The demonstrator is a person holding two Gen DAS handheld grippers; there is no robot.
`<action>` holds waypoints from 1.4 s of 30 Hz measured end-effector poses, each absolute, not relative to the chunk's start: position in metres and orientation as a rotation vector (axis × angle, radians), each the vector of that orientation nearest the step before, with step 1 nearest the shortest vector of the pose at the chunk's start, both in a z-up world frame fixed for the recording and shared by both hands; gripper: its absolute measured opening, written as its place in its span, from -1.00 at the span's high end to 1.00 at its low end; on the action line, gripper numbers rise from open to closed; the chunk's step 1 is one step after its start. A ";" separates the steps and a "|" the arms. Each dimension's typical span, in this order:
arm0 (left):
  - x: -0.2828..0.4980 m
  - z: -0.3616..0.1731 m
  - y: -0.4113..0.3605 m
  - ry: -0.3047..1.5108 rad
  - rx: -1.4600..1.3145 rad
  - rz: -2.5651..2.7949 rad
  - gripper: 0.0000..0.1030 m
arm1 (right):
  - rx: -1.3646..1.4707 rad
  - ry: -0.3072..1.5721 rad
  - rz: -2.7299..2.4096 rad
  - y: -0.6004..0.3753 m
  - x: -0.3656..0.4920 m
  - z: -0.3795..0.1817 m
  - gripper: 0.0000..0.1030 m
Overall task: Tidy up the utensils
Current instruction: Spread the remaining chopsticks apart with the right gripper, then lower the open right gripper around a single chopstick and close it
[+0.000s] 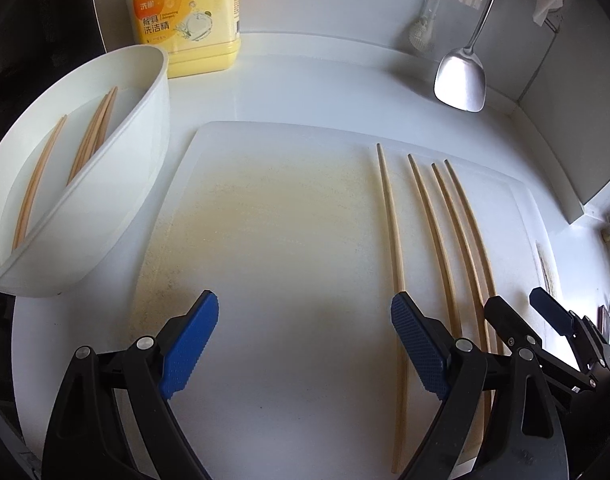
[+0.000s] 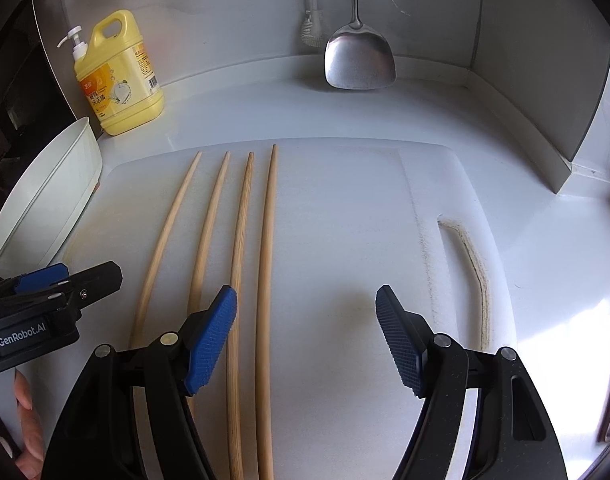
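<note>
Several wooden chopsticks lie side by side on a white cutting board; in the right wrist view the chopsticks run lengthwise on the board. A white holder at the left holds several more chopsticks; it also shows in the right wrist view. My left gripper is open and empty over the board, left of the loose chopsticks. My right gripper is open and empty, its left finger above the chopsticks' near ends.
A yellow dish soap bottle stands at the back left, also in the right wrist view. A steel spatula and a brush hang against the back wall. A grey wall panel bounds the right side.
</note>
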State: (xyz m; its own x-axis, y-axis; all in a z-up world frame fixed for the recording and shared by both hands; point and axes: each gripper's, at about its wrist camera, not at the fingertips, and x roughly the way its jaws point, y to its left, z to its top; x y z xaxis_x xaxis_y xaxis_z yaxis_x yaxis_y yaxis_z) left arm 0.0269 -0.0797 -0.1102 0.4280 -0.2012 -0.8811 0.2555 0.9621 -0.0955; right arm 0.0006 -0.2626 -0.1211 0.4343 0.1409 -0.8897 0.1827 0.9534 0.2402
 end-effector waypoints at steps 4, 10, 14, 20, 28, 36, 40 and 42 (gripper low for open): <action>0.027 -0.113 -0.087 1.092 0.062 -0.295 -0.68 | 0.332 1.128 -0.039 -0.272 -0.001 -0.123 -0.34; 0.025 -0.117 -0.096 1.090 0.082 -0.299 -0.68 | 0.326 1.123 -0.050 -0.278 -0.003 -0.126 -0.34; 0.024 -0.119 -0.100 1.085 0.099 -0.296 -0.69 | 0.314 1.117 -0.053 -0.277 -0.004 -0.127 -0.34; 0.024 -0.121 -0.105 1.071 0.132 -0.282 -0.71 | 0.283 1.110 -0.056 -0.276 -0.004 -0.128 -0.33; 0.022 -0.122 -0.112 1.046 0.172 -0.295 -0.56 | 0.239 1.102 -0.048 -0.270 -0.002 -0.128 -0.19; 0.014 -0.117 -0.121 1.019 0.189 -0.344 0.16 | 0.204 1.086 -0.003 -0.258 -0.002 -0.124 0.33; 0.011 -0.115 -0.125 1.018 0.203 -0.387 0.79 | 0.172 1.081 0.019 -0.250 0.000 -0.123 0.85; 0.010 -0.115 -0.125 1.025 0.205 -0.399 0.87 | 0.182 1.083 0.021 -0.251 0.000 -0.123 0.87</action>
